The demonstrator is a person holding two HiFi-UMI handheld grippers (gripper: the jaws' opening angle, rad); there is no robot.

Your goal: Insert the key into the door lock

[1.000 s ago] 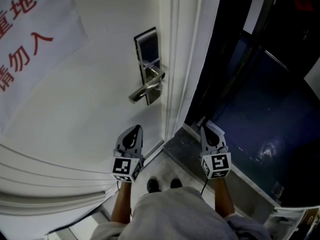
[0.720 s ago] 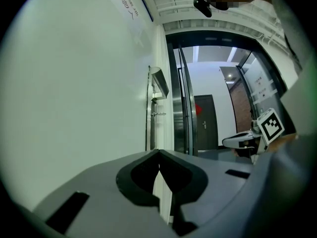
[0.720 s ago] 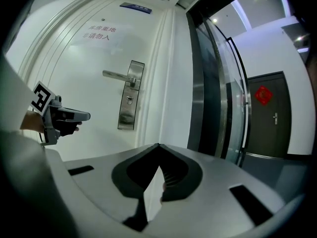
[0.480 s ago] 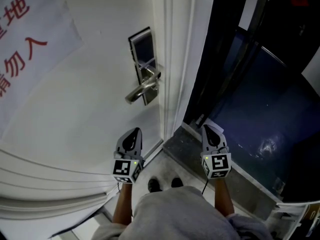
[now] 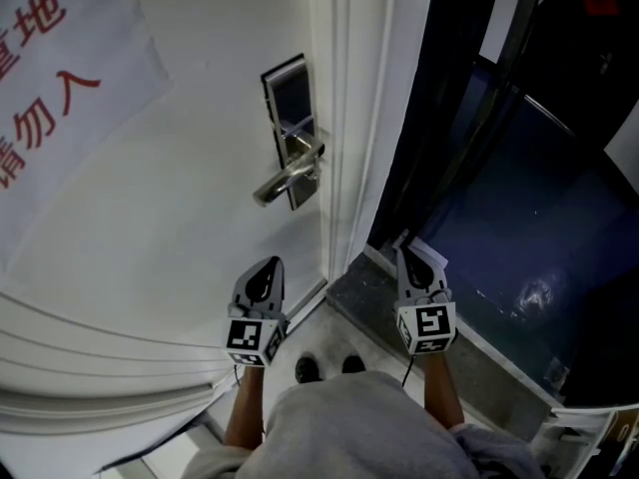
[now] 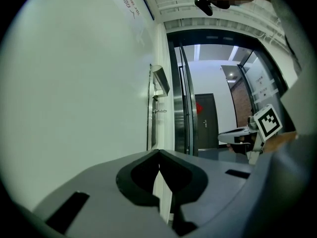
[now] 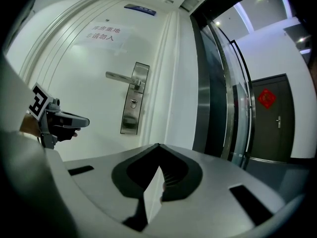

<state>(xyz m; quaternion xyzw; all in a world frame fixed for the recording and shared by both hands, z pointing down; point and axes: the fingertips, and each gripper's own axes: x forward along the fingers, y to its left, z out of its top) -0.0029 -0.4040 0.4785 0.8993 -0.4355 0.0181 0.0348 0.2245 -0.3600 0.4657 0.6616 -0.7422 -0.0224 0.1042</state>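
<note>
A silver lock plate (image 5: 292,133) with a lever handle (image 5: 288,180) sits on the white door (image 5: 180,218). My left gripper (image 5: 268,263) hangs below the handle, jaws shut, pointing at the door. My right gripper (image 5: 407,252) is off to the right by the door frame, also shut. The right gripper view shows the plate (image 7: 133,105), its keyhole (image 7: 132,102) and the left gripper (image 7: 84,121) well ahead of my shut right gripper (image 7: 158,145). In the left gripper view the plate (image 6: 151,108) appears edge-on beyond the shut left gripper (image 6: 158,151). No key shows in any view.
A paper notice (image 5: 50,58) with red characters hangs on the door's upper left. The white door frame (image 5: 349,118) borders dark glass panels (image 5: 519,198) on the right. The person's shoes (image 5: 324,369) stand at the threshold below. A far dark door carries a red ornament (image 7: 267,98).
Only the head view has shifted slightly. Both grippers hold their places and stay shut.
</note>
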